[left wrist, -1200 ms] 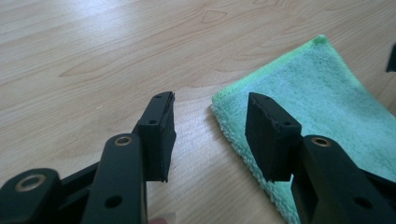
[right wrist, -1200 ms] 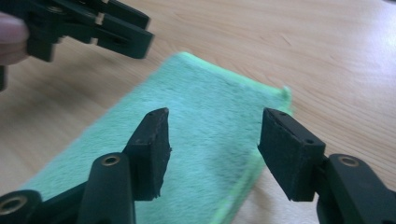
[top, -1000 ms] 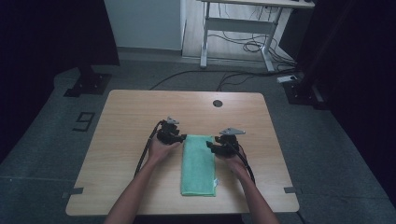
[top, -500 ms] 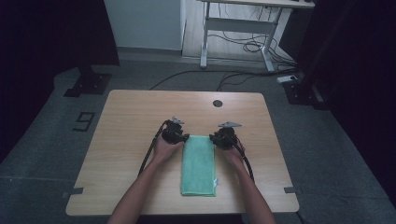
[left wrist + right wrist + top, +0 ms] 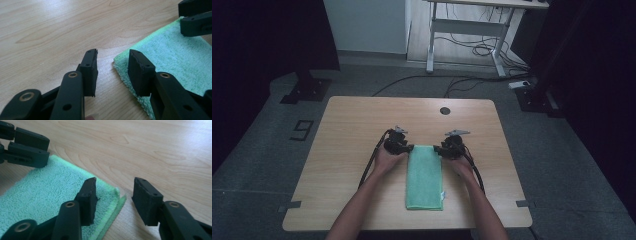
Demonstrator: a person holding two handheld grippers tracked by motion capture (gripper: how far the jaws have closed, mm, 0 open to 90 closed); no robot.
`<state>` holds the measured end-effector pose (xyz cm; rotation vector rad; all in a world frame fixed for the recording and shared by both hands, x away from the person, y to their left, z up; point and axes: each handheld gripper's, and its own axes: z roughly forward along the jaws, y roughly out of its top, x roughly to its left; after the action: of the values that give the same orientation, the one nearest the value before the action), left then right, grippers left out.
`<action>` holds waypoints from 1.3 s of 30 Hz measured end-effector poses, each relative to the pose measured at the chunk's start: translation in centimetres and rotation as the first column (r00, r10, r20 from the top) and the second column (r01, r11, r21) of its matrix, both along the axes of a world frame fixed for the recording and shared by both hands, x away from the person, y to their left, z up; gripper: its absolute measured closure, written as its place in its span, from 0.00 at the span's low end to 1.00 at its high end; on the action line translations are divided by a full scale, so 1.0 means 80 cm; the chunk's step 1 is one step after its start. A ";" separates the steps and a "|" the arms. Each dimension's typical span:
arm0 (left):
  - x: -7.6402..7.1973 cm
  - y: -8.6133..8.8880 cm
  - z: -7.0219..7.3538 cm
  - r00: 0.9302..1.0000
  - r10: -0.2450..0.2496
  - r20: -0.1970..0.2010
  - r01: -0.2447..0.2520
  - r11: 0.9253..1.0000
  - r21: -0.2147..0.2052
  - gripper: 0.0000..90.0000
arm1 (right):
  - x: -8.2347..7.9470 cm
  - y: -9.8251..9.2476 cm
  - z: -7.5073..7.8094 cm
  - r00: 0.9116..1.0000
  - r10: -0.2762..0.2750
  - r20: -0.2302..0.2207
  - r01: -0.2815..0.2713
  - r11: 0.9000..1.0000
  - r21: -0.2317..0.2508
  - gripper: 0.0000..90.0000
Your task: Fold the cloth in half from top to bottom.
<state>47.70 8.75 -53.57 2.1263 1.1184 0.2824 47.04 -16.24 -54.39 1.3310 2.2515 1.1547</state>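
Your left tool [image 5: 406,148] and right tool [image 5: 441,149] both stand open, one at each far corner of the green towel [image 5: 424,176] lying flat on the worktop [image 5: 347,130], so slide one jaw under each corner, then squeeze.

One green towel [image 5: 424,176], two hand-held grippers, one wooden table [image 5: 347,125]

Fluffy green terry towel [image 5: 424,176] on smooth matt wooden table [image 5: 352,125]
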 end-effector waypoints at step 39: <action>-0.016 0.000 0.016 0.998 -0.055 0.044 0.059 0.993 -0.104 0.98 | -0.015 -0.006 0.011 0.996 0.074 0.040 -0.076 0.995 0.067 0.94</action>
<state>46.38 8.71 -52.29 2.0466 1.0250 0.2344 45.85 -16.75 -53.47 1.2485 2.2721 1.2820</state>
